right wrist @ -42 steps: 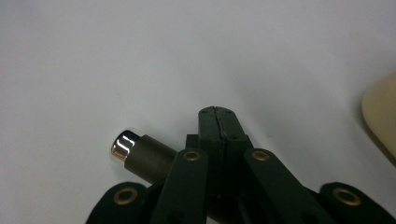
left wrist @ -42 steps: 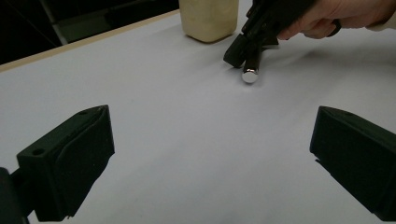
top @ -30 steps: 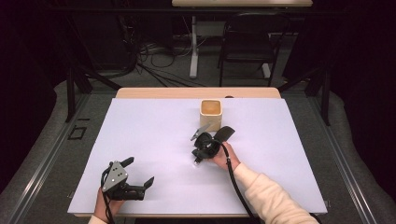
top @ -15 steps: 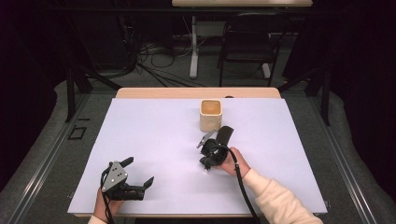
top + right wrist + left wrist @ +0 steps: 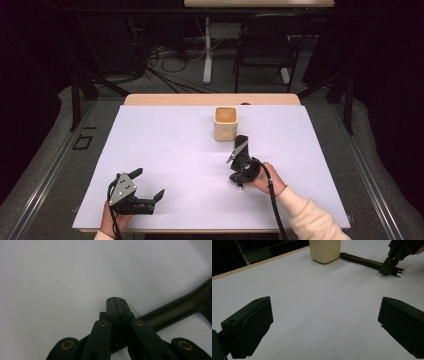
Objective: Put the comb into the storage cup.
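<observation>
A long dark rod-like tool [image 5: 362, 261] lies on the white table, one end beside a beige cup [image 5: 225, 123] and the other ending in a shiny tip. My right gripper [image 5: 239, 181] points down at the table and is shut on the tool near that shiny end. The right gripper view shows its jaws [image 5: 116, 301] pressed together with the dark tool [image 5: 175, 310] running under them. My left gripper [image 5: 148, 183] rests at the front left, open and holding nothing, well away from the tool. The cup [image 5: 325, 250] stands upright.
The white table top [image 5: 165, 145] has a wooden strip along its far edge [image 5: 190, 99]. Beyond it are a dark chair [image 5: 262, 45], a table leg and cables on the floor. Metal rails run along both sides of the table.
My right gripper has moved toward the near right, swinging the tool's gripped end with it. The left gripper has stayed in place and open.
</observation>
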A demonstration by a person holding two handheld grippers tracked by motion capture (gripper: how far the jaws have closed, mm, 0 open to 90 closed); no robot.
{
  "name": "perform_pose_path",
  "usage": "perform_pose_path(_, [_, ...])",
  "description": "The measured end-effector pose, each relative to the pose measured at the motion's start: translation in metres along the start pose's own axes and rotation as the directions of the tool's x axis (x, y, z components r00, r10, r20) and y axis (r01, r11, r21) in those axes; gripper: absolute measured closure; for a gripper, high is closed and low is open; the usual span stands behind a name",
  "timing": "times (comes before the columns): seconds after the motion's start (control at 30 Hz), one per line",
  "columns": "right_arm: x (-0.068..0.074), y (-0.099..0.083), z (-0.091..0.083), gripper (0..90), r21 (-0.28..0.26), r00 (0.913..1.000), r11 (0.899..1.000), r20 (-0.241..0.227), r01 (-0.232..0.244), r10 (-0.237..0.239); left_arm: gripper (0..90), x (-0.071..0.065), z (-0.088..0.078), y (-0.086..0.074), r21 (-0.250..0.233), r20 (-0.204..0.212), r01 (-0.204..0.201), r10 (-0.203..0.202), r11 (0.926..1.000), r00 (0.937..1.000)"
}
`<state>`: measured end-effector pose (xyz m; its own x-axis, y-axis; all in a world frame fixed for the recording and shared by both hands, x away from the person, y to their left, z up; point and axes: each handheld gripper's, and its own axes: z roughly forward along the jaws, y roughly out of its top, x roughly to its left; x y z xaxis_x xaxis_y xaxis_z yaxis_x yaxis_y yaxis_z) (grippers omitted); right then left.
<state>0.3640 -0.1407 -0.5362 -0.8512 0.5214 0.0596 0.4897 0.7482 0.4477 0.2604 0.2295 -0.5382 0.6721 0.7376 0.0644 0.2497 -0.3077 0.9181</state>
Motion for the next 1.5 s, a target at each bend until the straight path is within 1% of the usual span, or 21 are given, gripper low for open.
perform_pose_path(0.2, [-0.006,-0.014,-0.010,90.0,0.010,0.9996,1.000,0.016,-0.023,0.023,0.0,0.000,0.000,0.000,0.000,0.000,-0.001,0.001,1.0000,1.0000])
perform_pose_path(0.23, [-0.007,-0.016,-0.011,90.0,0.014,0.9996,1.000,0.020,-0.018,0.018,0.0,0.000,0.000,0.000,0.000,-0.001,-0.001,0.001,1.0000,1.0000])
perform_pose_path(0.3, [-0.010,-0.024,-0.017,90.0,0.023,0.9989,0.999,0.025,-0.040,0.040,0.0,0.000,-0.001,0.000,0.000,-0.002,-0.002,0.002,1.0000,1.0000])
perform_pose_path(0.43, [-0.015,-0.032,-0.021,90.0,0.026,0.9984,0.998,0.029,-0.049,0.049,0.0,0.000,0.000,0.000,0.000,-0.002,-0.003,0.003,1.0000,1.0000])
perform_pose_path(0.47, [-0.016,-0.034,-0.023,90.0,0.031,0.9978,0.998,0.031,-0.060,0.059,0.0,0.000,0.000,0.000,-0.001,-0.002,-0.003,0.003,1.0000,1.0000])
perform_pose_path(0.63, [-0.026,-0.045,-0.032,90.0,0.019,0.9947,0.996,0.049,-0.092,0.091,0.0,0.000,0.000,0.000,0.000,-0.003,-0.003,0.003,1.0000,1.0000])
perform_pose_path(0.7, [-0.030,-0.050,-0.035,90.0,0.017,0.9917,0.993,0.060,-0.115,0.114,0.0,0.000,0.000,0.000,-0.001,-0.003,-0.003,0.003,1.0000,1.0000])
perform_pose_path(0.77, [-0.033,-0.053,-0.037,90.0,0.022,0.9896,0.992,0.071,-0.127,0.125,0.0,0.000,0.000,0.000,-0.001,-0.003,-0.003,0.003,1.0000,1.0000])
perform_pose_path(0.87, [-0.037,-0.056,-0.040,90.0,0.023,0.9883,0.991,0.083,-0.130,0.128,0.0,0.000,-0.001,0.000,-0.001,-0.003,-0.004,0.004,1.0000,1.0000])
perform_pose_path(0.93, [-0.039,-0.059,-0.042,90.0,0.017,0.9857,0.990,0.097,-0.140,0.138,0.0,0.000,-0.001,0.000,-0.002,-0.003,-0.004,0.004,1.0000,1.0000])
perform_pose_path(0.97, [-0.041,-0.060,-0.044,90.0,0.020,0.9860,0.991,0.100,-0.136,0.133,0.0,0.000,-0.001,0.000,-0.002,-0.003,-0.004,0.004,1.0000,1.0000])
perform_pose_path(1.03, [-0.044,-0.064,-0.046,90.0,0.013,0.9826,0.988,0.108,-0.153,0.151,0.0,0.000,-0.001,0.000,-0.001,-0.003,-0.005,0.005,1.0000,1.0000])
perform_pose_path(1.07, [-0.048,-0.067,-0.048,90.0,0.011,0.9796,0.985,0.111,-0.170,0.168,0.0,0.000,-0.001,0.000,-0.002,-0.002,-0.005,0.005,1.0000,1.0000])
perform_pose_path(1.13, [-0.049,-0.068,-0.049,90.0,0.014,0.9782,0.985,0.121,-0.172,0.169,0.0,0.000,-0.001,0.000,-0.001,-0.003,-0.006,0.006,1.0000,1.0000])
perform_pose_path(1.2, [-0.052,-0.071,-0.050,90.0,0.013,0.9749,0.982,0.121,-0.190,0.187,0.0,0.000,-0.001,0.000,-0.001,-0.003,-0.005,0.005,1.0000,1.0000])
perform_pose_path(1.23, [-0.053,-0.072,-0.050,90.0,0.017,0.9780,0.984,0.113,-0.178,0.175,0.0,0.000,-0.001,0.000,-0.001,-0.003,-0.005,0.005,1.0000,1.0000])
perform_pose_path(1.3, [-0.052,-0.072,-0.050,90.0,0.017,0.9786,0.984,0.104,-0.180,0.177,0.0,0.000,-0.001,0.000,-0.002,-0.003,-0.005,0.005,1.0000,1.0000])
perform_pose_path(1.33, [-0.052,-0.072,-0.051,86.3,0.016,0.9823,0.986,0.094,-0.164,0.162,0.0,0.000,-0.001,0.000,-0.002,-0.003,-0.006,0.006,1.0000,1.0000])
perform_pose_path(1.37, [-0.052,-0.072,-0.051,86.3,0.016,0.9823,0.986,0.094,-0.164,0.162,0.0,0.000,-0.001,0.000,-0.002,-0.003,-0.005,0.005,1.0000,1.0000])
perform_pose_path(1.43, [-0.049,-0.071,-0.055,81.2,0.006,0.9839,0.987,0.080,-0.161,0.160,0.0,0.000,-0.001,0.000,-0.003,-0.003,-0.006,0.006,1.0000,1.0000])
perform_pose_path(1.5, [-0.049,-0.070,-0.058,75.6,-0.004,0.9869,0.990,0.075,-0.143,0.143,0.0,0.000,-0.001,0.000,-0.002,-0.003,-0.006,0.006,1.0000,1.0000])
